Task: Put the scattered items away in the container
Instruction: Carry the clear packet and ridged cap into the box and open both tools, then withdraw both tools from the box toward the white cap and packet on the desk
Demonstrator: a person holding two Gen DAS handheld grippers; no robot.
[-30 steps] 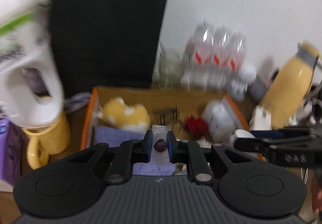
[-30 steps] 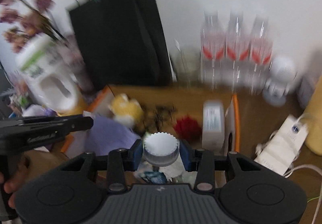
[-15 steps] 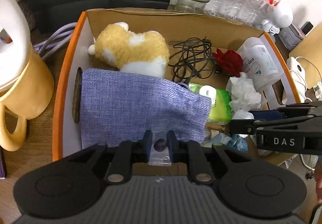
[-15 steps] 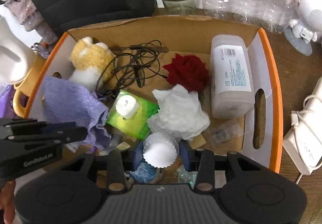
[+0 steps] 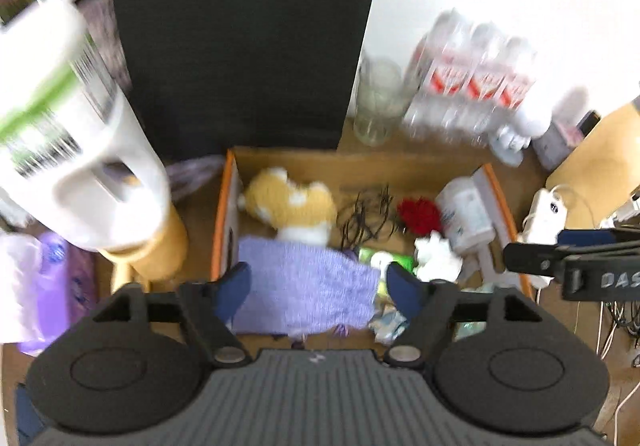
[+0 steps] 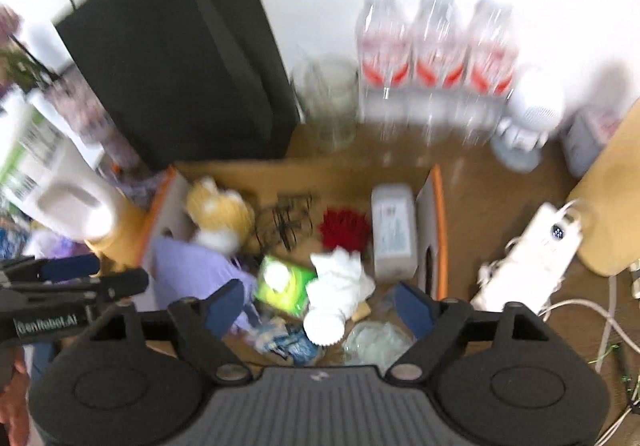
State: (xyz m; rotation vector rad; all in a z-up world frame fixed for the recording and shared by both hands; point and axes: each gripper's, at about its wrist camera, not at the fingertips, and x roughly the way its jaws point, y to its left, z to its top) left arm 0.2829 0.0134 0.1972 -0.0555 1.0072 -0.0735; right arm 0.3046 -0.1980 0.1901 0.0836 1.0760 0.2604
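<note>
The orange-rimmed cardboard box holds a yellow plush toy, a purple cloth, a black cable, a red flower, a white bottle and a crumpled tissue. Above its near edge, the jaws of my left gripper are opening wide with nothing gripped. My right gripper is opening too, apart from the white scalloped cap, which lies in the box beside a green pack. Each gripper shows at the edge of the other's view.
Behind the box stand a black paper bag, a glass and a pack of water bottles. A white jug on a yellow mug sits to the left. A white charger with cables lies to the right.
Both grippers went from shut to wide apart and pulled up and back from the box. The left let go of a wrapped sweet. The right let go of the white cap, which now lies in the box.
</note>
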